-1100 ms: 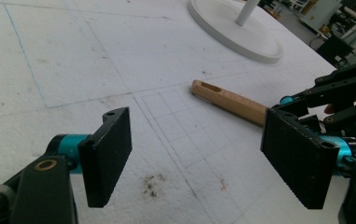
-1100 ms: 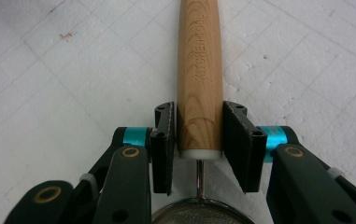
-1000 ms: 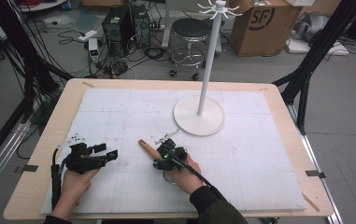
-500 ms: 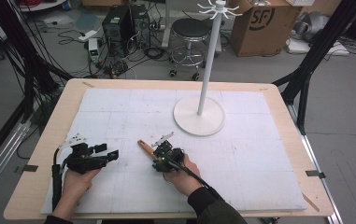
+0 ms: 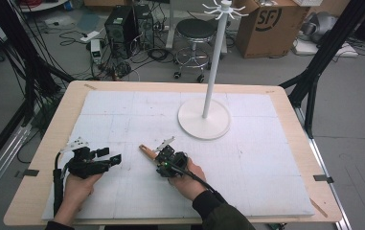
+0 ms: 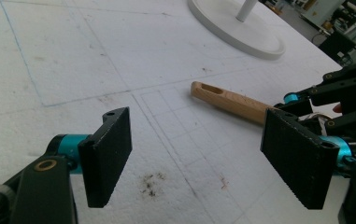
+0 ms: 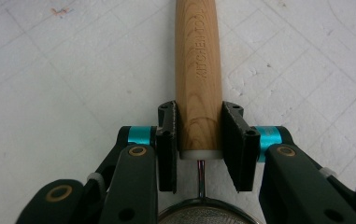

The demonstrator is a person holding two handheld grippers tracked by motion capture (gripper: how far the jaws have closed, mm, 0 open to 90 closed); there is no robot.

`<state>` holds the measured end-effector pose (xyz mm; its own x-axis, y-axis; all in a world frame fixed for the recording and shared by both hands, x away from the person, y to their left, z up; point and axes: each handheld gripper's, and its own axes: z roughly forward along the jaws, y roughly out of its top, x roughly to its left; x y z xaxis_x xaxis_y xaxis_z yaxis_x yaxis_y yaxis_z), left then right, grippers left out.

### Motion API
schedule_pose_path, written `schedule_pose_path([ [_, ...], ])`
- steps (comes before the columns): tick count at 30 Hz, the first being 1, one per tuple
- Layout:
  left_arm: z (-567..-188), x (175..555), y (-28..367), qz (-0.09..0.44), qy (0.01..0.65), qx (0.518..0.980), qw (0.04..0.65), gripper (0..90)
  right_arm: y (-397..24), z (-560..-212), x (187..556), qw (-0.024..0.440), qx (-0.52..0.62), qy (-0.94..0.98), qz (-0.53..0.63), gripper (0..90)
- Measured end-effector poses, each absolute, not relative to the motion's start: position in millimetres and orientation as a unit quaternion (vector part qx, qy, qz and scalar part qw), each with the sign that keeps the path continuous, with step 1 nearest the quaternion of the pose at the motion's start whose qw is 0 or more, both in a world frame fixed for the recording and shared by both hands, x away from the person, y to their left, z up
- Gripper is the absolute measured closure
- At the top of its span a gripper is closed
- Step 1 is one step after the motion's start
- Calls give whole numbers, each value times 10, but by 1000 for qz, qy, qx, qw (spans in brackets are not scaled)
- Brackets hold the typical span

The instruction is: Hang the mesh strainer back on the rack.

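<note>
White foam sheeting, scored with faint grid lines, covers the tabletop (image 5: pixel 276 158). Near its front lies a strainer's smooth round wooden handle (image 7: pixel 198 74), stamped KITCHEN TOOL, with wire mesh behind it. The right gripper (image 7: pixel 199 135) has just been closing; its ribbed black fingers (image 7: pixel 167 140) clamp the handle's base. The left gripper (image 6: pixel 203 156) gapes wide, empty.
</note>
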<state>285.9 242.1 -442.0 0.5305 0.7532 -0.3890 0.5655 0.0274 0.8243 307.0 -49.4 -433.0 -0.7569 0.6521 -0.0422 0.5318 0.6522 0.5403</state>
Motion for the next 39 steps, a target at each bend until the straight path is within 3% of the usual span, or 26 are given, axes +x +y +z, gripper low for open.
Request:
schedule_pose_path([
  [7, -4425, 2861, 2455, 88, 480, 688, 537, 254, -635, -4296, 3150, 77, 351, 885, 296, 693],
  [14, -4424, 2858, 2452, 88, 480, 689, 536, 253, -921, -4185, 3246, -15, 385, 838, 387, 693],
  [20, -4429, 2857, 2440, 89, 480, 690, 534, 254, -1199, -4209, 3274, -55, 391, 792, 465, 692],
  [30, -4431, 2847, 2423, 97, 479, 695, 527, 252, -1656, -4035, 3277, -64, 399, 710, 577, 692],
  [39, -4419, 2838, 2430, 105, 475, 691, 535, 240, -2020, -3823, 3276, -19, 403, 646, 648, 692],
])
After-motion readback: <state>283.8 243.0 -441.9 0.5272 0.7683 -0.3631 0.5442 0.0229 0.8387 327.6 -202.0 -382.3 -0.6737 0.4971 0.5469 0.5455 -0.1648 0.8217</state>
